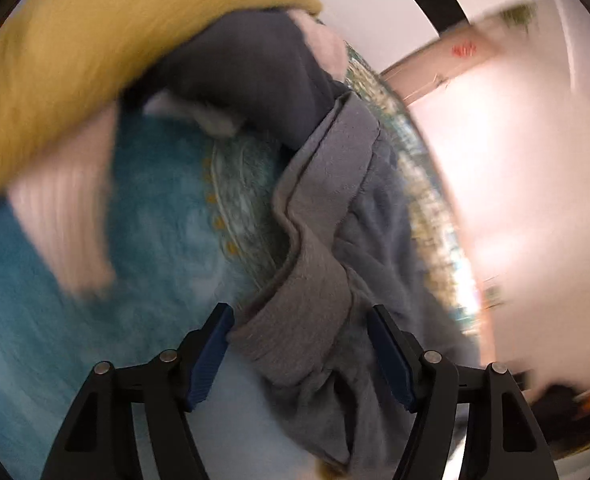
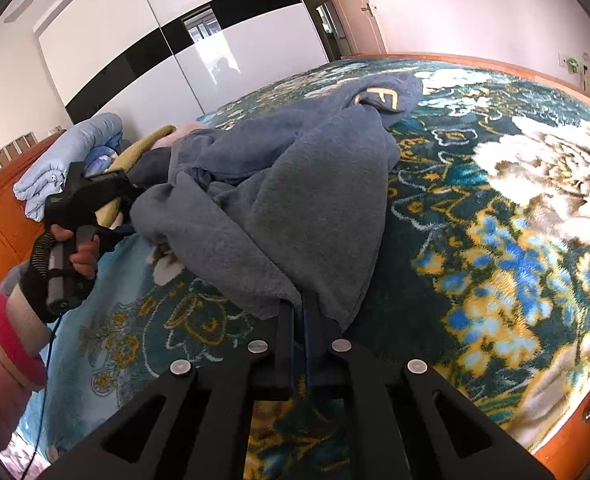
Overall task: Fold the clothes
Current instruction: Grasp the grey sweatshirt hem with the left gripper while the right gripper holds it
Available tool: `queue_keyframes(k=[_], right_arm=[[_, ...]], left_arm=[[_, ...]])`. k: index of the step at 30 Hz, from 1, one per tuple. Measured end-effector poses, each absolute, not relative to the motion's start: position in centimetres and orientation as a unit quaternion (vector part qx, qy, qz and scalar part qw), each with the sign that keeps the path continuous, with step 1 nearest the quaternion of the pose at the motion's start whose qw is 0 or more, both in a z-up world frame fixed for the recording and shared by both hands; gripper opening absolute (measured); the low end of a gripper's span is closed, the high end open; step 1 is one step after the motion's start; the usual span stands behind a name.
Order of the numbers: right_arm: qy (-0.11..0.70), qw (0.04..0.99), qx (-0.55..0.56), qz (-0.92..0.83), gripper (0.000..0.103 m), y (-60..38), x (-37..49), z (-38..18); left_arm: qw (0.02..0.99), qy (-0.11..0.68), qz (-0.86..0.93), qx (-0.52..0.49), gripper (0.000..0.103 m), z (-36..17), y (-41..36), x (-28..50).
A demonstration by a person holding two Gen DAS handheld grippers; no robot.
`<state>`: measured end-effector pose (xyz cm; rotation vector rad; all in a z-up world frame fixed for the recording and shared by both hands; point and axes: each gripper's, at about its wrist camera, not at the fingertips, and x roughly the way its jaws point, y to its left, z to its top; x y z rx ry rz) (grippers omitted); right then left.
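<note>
My right tool [image 2: 299,308] is clamped tight on a fold of the grey fleece garment [image 2: 279,200], which lies heaped on the flowered bedspread [image 2: 495,240] toward the bed's near edge, a yellow letter patch [image 2: 379,101] showing at its far end. My left tool [image 1: 299,344] stands partly open astride the garment's ribbed cuff [image 1: 295,320], the blue pads [image 1: 211,356] not pressing on it. Folded pale blue bedding [image 2: 71,156] sits at the far left corner.

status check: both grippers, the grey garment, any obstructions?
Right gripper shut on grey garment edge. Left gripper open, grey cuff between pads, not pinched. Garment bunched on floral blanket. Clothes pile close behind.
</note>
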<state>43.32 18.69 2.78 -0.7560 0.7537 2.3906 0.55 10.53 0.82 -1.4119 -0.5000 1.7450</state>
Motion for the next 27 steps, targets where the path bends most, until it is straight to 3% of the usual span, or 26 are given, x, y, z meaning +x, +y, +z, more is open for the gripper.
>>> queue_keyframes(k=[9,11,19,27], right_arm=[[0.286,0.266,-0.286,0.875,0.004,19.0,42.8,2.4],[0.288,0.267,-0.288,0.874,0.004,19.0,42.8,2.5],[0.307,0.274,-0.295,0.863,0.004,18.9,42.8,3.2],[0.279,0.259,-0.295,0.876,0.006,16.8,42.7,5.3]], left_arm=[[0.432,-0.258,0.664,-0.553,0.071,-0.9,7.2,1.8],[0.422,-0.255,0.674,-0.550,0.063,-1.1,7.5,1.8],[0.371,-0.274,0.702,-0.543,0.010,-1.2,5.2,3.3],[0.361,-0.255,0.775,-0.451,0.008,5.0,-6.4,5.3]])
